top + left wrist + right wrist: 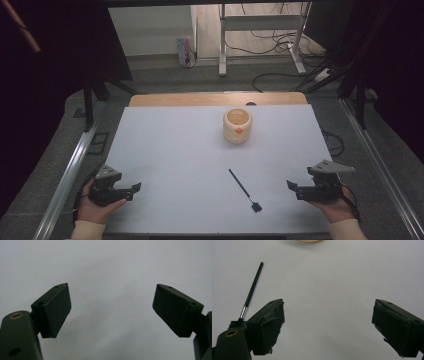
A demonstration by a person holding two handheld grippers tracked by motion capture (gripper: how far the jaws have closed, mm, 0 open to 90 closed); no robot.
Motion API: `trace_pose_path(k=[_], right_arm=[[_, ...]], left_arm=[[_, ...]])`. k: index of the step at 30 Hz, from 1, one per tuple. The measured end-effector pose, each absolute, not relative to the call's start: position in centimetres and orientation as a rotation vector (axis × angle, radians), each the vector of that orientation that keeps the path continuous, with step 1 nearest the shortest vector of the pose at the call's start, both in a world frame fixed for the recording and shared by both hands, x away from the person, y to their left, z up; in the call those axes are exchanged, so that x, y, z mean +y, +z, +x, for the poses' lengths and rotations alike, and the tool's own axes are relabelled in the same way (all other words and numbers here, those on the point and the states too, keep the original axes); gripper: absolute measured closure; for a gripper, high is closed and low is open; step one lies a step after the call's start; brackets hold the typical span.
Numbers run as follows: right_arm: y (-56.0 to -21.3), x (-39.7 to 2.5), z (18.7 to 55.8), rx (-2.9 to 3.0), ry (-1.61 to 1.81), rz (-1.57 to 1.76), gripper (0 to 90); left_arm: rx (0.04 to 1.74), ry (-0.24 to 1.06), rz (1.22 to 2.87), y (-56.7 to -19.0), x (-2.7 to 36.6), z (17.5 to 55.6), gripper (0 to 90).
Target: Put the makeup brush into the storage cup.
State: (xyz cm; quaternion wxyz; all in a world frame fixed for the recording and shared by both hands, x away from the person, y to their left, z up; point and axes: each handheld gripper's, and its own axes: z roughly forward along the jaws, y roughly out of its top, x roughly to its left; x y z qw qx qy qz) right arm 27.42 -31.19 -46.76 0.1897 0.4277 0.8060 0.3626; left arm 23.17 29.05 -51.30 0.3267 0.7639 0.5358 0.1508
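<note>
Landmark: cream cup (237, 125), upright, open top, far-centre on the white mat (165, 150). It stands near the mat's far edge, with a strip of wooden table (215, 99) showing beyond it.

Black brush (243, 190): flat on the mat, well nearer the person than the cup and slightly to its right. Thin handle end points back toward the cup; bristle head is at the near end, close to the mat's near edge. In the right gripper view the brush (249, 297) lies just outside that gripper's left-hand jaw, not touching it, silver ferrule visible next to the bristles.

Left gripper (134, 189): held in the person's left hand (95, 207), near-left of the cup, close to the mat's near-left corner. Jaws spread wide, nothing between them; its own view has bare mat in the gap (111, 308).

Right gripper (291, 186): held in the right hand (336, 206), near-right of the cup, just right of the brush head, near the mat's right edge. Jaws wide apart, gripping nothing (328, 325).

Mat between cup and both grippers is bare apart from the brush.
</note>
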Motion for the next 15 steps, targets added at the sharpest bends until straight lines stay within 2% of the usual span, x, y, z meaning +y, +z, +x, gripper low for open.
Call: trace_pose_path(k=[15], right_arm=[[-45.2, -29.9, 27.7, 2.296, 1.025, 1.178, 12.5]], left_arm=[[1.396, 0.389, 2.018, -51.4, 28.8, 23.3, 16.1]])
